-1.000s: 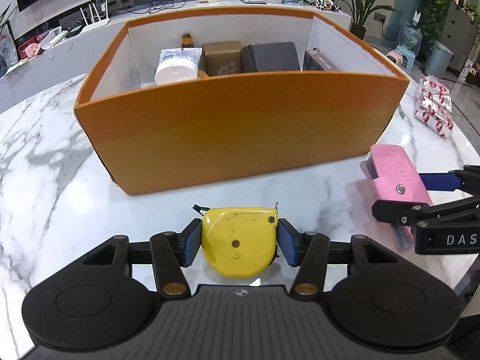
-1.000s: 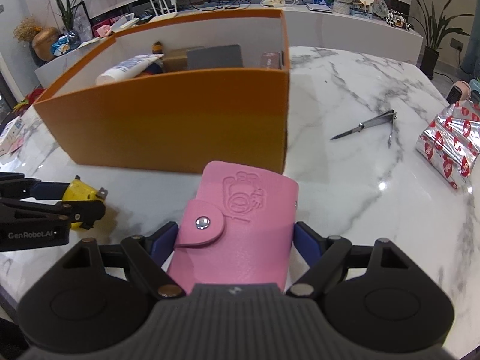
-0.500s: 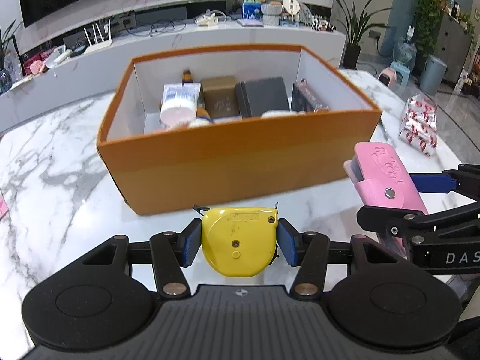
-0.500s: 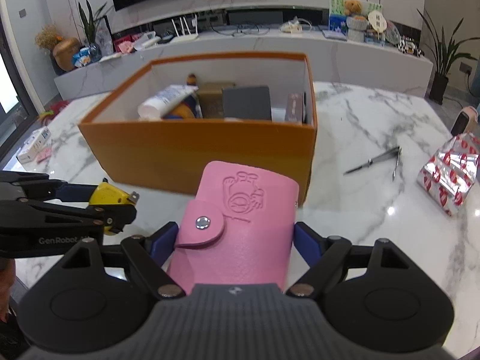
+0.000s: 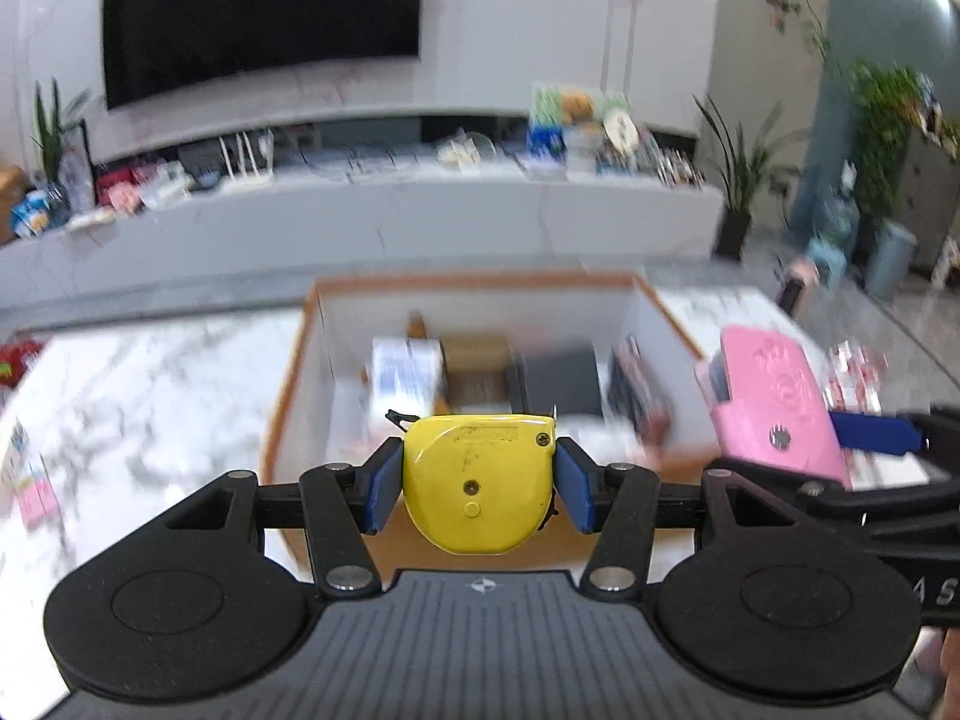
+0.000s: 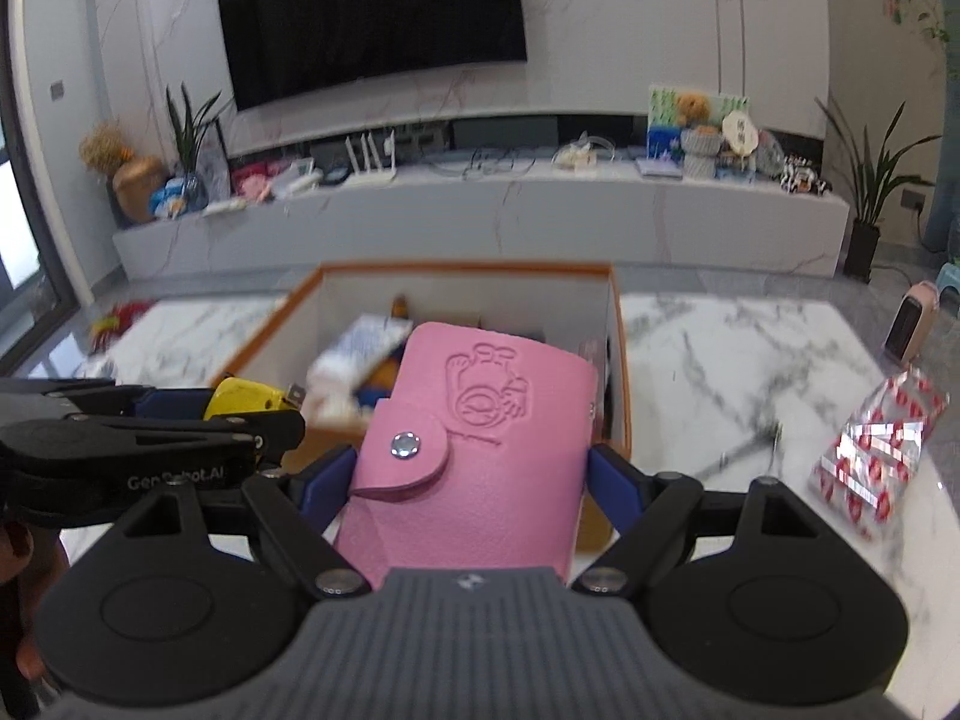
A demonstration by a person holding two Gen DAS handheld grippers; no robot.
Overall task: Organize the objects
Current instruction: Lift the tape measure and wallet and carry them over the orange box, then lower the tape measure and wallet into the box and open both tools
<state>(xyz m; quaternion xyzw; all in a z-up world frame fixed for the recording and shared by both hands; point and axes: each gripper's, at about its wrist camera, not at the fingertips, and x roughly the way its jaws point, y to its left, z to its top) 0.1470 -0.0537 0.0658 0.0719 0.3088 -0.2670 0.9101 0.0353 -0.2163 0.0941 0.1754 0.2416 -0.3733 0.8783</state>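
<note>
My left gripper (image 5: 477, 483) is shut on a yellow tape measure (image 5: 477, 480) and holds it high above the near wall of the orange box (image 5: 288, 378). My right gripper (image 6: 465, 474) is shut on a pink snap wallet (image 6: 474, 450), also raised over the box's near right side (image 6: 621, 372). The wallet shows at the right of the left wrist view (image 5: 774, 402); the tape measure shows at the left of the right wrist view (image 6: 246, 399). The box holds a white tube (image 5: 405, 372), a brown box and a dark grey box (image 5: 561, 375).
The box stands on a white marble table (image 6: 720, 360). A red-and-silver foil packet (image 6: 876, 447) and metal scissors (image 6: 750, 447) lie on the table to the right. A pink-and-white pack (image 5: 30, 480) lies at the far left. A low TV cabinet stands behind.
Both grippers have risen with their objects from table level to above the box's near edge, so the box's inside now shows from above. The grips have not changed.
</note>
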